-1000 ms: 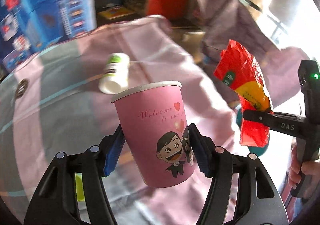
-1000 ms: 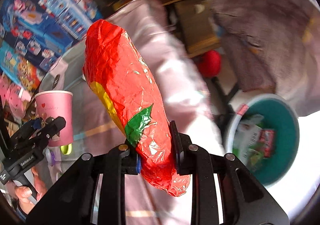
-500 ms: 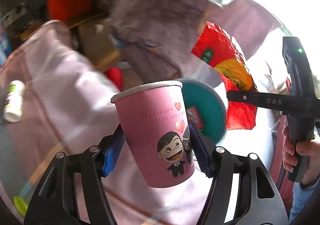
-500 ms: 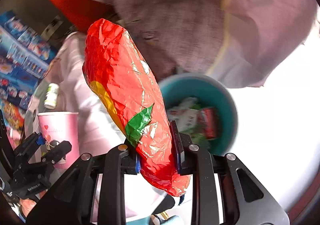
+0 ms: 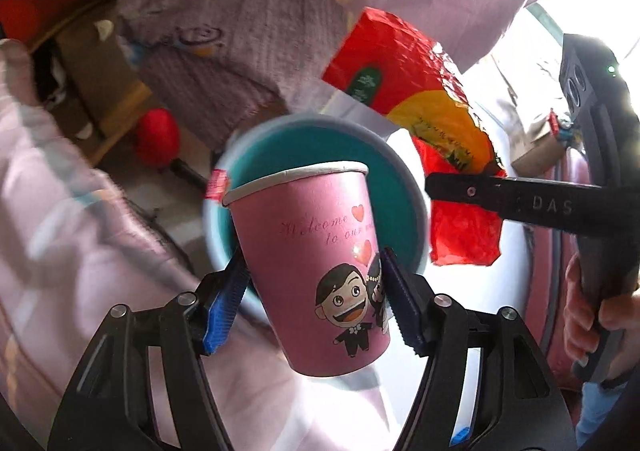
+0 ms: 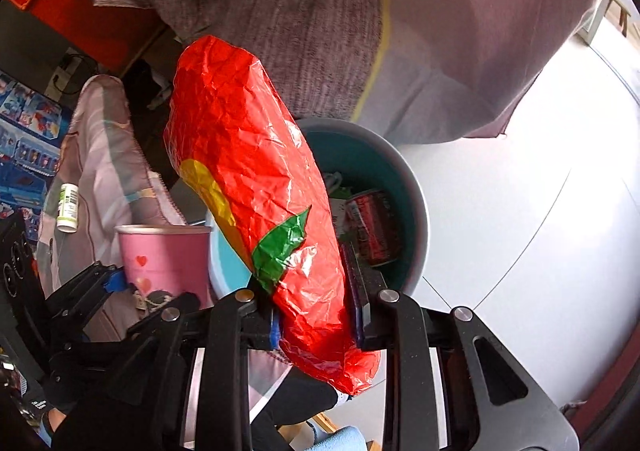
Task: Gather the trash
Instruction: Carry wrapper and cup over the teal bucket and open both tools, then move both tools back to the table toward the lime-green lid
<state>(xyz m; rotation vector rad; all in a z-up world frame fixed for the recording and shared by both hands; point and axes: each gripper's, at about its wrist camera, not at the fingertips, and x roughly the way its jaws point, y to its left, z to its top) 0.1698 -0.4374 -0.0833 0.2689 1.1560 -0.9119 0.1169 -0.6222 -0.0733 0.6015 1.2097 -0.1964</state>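
A pink paper cup (image 5: 316, 263) with a cartoon couple hangs tilted between the blue pads of my left gripper (image 5: 312, 291). Its jaws are opening, though the pads still touch the cup's sides. Right behind and below the cup lies a teal bin (image 5: 280, 139). My right gripper (image 6: 316, 315) is shut on a crumpled red snack bag (image 6: 260, 211), held over the bin's (image 6: 416, 211) near rim. Inside the bin I see a red can (image 6: 372, 227) and wrappers. The cup (image 6: 164, 255) shows at the left of the right wrist view, and the bag (image 5: 420, 99) at the upper right of the left wrist view.
A white bottle (image 6: 67, 207) lies on the pink tablecloth (image 6: 104, 155) to the left. Grey-purple cloth (image 6: 280, 11) hangs behind the bin. A red ball (image 5: 156, 135) and a cardboard box (image 5: 104, 83) sit on the floor. A hand (image 5: 592, 311) grips the right handle.
Both grippers swung off the tabletop to above the teal bin, carrying the cup and the red bag. The bin now sits right behind the cup. The bottle fell away to the left.
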